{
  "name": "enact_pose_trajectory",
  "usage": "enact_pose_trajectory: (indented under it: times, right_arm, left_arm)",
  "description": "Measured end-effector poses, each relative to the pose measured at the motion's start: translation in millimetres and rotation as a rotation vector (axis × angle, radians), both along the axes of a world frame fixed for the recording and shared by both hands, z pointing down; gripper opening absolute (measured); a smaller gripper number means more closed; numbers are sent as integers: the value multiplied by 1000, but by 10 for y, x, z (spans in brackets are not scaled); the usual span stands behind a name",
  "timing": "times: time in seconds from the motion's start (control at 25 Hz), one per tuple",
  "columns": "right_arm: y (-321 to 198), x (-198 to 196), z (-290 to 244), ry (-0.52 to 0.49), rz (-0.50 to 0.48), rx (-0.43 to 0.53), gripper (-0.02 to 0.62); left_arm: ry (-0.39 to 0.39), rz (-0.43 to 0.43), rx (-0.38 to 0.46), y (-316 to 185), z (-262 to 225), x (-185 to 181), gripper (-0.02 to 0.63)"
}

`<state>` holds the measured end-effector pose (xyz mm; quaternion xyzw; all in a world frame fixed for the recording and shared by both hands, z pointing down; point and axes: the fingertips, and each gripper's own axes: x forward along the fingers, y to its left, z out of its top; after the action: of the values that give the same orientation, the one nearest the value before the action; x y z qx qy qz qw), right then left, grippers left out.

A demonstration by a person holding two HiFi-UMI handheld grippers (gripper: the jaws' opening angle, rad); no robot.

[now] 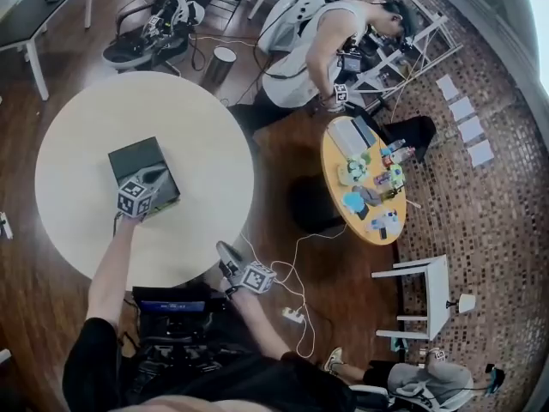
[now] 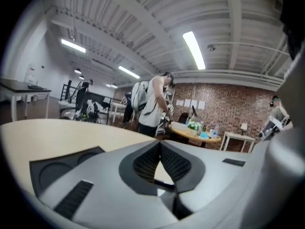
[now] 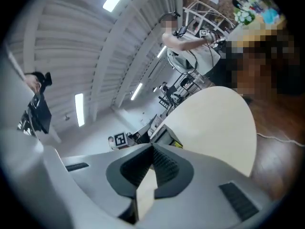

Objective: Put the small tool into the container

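Observation:
A dark open box, the container (image 1: pixel 137 160), sits on the round white table (image 1: pixel 86 144). My left gripper (image 1: pixel 159 179) reaches over the box's near right corner. In the left gripper view its jaws (image 2: pixel 160 143) meet at the tips, so it is shut; a thin dark strip crosses the gap behind the pads, and I cannot tell what it is. My right gripper (image 1: pixel 223 249) hovers off the table's near edge, above the floor. It is shut (image 3: pixel 152 147) with nothing between the pads, and it points at the box (image 3: pixel 167 136). No small tool is plainly visible.
A person in a white top (image 1: pixel 304 50) bends over beyond the table. To the right stands an orange round table (image 1: pixel 336 172) with bottles and small items, next to a dark stool (image 1: pixel 313 204). White cables and a power strip (image 1: pixel 293 316) lie on the floor by a white side table (image 1: pixel 425 299).

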<state>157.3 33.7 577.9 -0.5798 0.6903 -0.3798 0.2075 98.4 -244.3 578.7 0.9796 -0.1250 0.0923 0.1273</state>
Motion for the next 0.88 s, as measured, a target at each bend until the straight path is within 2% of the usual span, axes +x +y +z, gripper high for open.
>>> enact_pose_trajectory:
  times: [0.08,0.2,0.24,0.28,0.36,0.44,0.52,0.6,0.68,0.76,0.88]
  right_arm:
    - [-46,61,-106,-59,-10,63,-18]
    - [-185,5,-301,-98,-82,138,-20]
    - [-248,-46,-389,-104,-118,166,-20]
    - [-313,-96,-484,-110,-154,196,-20]
    - [-407,-161,-658,-135,-207,252,-20]
    - [-419,-138,-768,-177,-234,299,-20]
    - [-355,-6,-815,-237,-249,338,-20]
    - [-245,142,-855,-325,-279,383,-20]
    - [-86,217,-908,-417,-346,431,-20]
    - [132,191,-936,-493,-422,463,-20]
    - [347,-16,-969,-541,-518,472,-19]
  left_arm:
    - [167,4,5,226,-434,-58,5]
    - [531,-26,-171,556,-975,-475,5]
    - [630,-48,-223,646,-1067,-674,5]
    - [698,-73,-254,735,-1107,-877,5]
    - [768,-131,-286,942,-1066,-1263,5]
    - [799,-199,-323,1202,-930,-1590,3]
    - [824,-274,-357,1524,-794,-1796,6]
    - [904,-334,-383,1902,-791,-1890,12]
    - [974,-408,-368,2316,-864,-1942,11]
    - [992,-475,-327,2759,-982,-1974,12]
    - [1021,-496,-277,3356,-1325,-2036,1]
